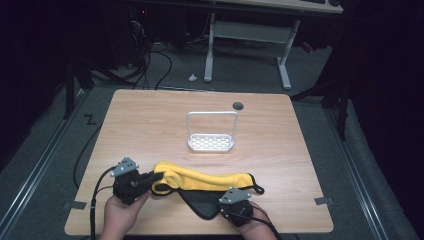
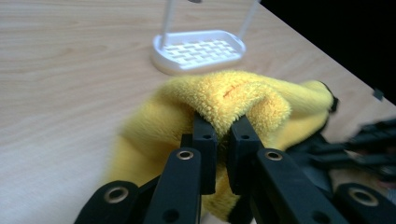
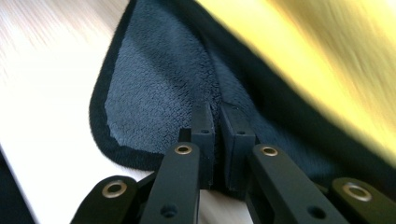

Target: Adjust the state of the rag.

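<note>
Yellow towel (image 2: 243, 100) folds; grey underside in right hand-held gripper (image 3: 217, 109)

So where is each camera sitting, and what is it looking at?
High view: above the person's side, looking forward and down on the wooden table; both hands show, with left gripper and right gripper.
Left gripper view: rides the left gripper, looking along its jaws pinching the yellow towel, toward the white rack.
Right gripper view: rides the right gripper, looking along its jaws pinching the towel's dark corner.
Shared: towel and rack appear in the high and left gripper views.
</note>
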Demonstrator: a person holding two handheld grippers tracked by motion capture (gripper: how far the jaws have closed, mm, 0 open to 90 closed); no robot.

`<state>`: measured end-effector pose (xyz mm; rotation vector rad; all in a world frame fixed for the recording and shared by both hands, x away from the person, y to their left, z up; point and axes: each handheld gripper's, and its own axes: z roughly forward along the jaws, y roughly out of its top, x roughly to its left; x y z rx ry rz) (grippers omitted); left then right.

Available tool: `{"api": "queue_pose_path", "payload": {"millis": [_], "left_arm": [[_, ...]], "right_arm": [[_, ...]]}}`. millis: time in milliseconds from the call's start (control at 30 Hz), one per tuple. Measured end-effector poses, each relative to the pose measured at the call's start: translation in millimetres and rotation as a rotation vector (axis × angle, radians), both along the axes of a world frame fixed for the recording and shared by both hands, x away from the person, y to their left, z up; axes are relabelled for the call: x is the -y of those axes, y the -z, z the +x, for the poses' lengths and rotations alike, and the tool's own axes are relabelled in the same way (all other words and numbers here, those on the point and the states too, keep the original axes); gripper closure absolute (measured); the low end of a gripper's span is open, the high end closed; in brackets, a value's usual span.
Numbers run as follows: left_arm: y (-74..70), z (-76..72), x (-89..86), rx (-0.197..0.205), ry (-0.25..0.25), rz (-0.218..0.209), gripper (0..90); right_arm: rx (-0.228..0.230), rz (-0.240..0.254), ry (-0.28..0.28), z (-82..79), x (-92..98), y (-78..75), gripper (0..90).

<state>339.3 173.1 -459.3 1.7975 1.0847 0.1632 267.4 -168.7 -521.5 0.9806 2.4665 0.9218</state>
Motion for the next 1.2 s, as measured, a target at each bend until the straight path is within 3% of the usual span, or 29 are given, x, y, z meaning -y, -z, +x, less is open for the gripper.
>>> {"api": "queue_pose_path", "payload": {"millis": [100,167,200,233,300,367,467,567,667,700,767,833,867,900,967,1033,1100,1200], "left_arm": [[10.1,26.6,-4.0,-0.077,-0.014,0.002,81.3],[22.2,43.2,-3.2,-0.133,-0.024,0.01,79.2],[28.1,51.0,-3.9,-0.145,-0.051,0.01,67.3],[30.7,54.8,-5.4,-0.153,-0.069,-0.005,62.2],[33.5,58.5,-10.5,-0.158,-0.112,-0.049,60.9],[31.2,51.7,-13.7,-0.116,-0.12,-0.061,53.2],[26.8,31.5,-18.7,-0.062,-0.132,-0.064,50.4],[26.4,3.2,-18.8,-0.019,-0.105,-0.05,46.4],[35.0,-21.2,-8.5,0.004,-0.053,0.028,45.1],[40.8,-25.3,-2.9,-0.002,-0.029,0.036,45.1],[53.5,-25.5,12.6,0.0,0.018,0.133,45.0],[65.4,-18.1,23.2,-0.01,0.022,0.219,50.1],[70.9,-12.5,24.7,-0.024,0.012,0.23,52.8],[72.0,-10.7,23.1,-0.016,0.009,0.215,54.6],[71.4,-9.2,21.4,-0.049,0.002,0.184,55.1],[68.6,-18.2,26.2,-0.073,0.052,0.194,54.6],[66.5,-34.9,34.0,-0.072,0.109,0.221,55.0],[64.8,-55.6,41.0,-0.13,0.193,0.175,57.7]], "right_arm": [[-0.018,0.015,0.066,-4.3,36.5,-1.0,85.3],[-0.017,0.014,0.082,-4.6,43.9,-1.2,85.3],[-0.011,0.013,0.115,-4.2,57.5,-1.1,85.0],[-0.012,0.01,0.127,-3.7,60.9,-1.3,84.9],[-0.008,0.006,0.14,-2.8,64.6,-1.5,84.6],[-0.015,0.019,0.162,-0.1,71.6,-1.8,80.3],[-0.012,0.034,0.167,0.8,73.7,-2.9,76.1],[0.036,0.082,0.187,-0.9,75.3,-11.8,70.3],[0.039,0.101,0.194,-0.8,73.6,-12.9,66.9],[0.039,0.101,0.194,-0.8,73.6,-12.9,66.9],[0.014,0.103,0.183,1.9,69.5,-8.6,63.9],[-0.001,0.073,0.173,5.2,63.3,-2.6,63.2],[-0.007,0.044,0.175,6.1,61.3,-0.5,62.9],[-0.003,0.035,0.182,5.5,61.3,0.9,62.8],[-0.007,0.021,0.22,2.2,71.7,-0.2,62.7],[-0.012,0.018,0.237,0.8,78.2,-0.8,62.5],[-0.007,-0.002,0.308,-2.8,96.3,-2.0,62.2],[0.003,-0.009,0.371,-7.7,118.2,-2.4,62.2]]}}
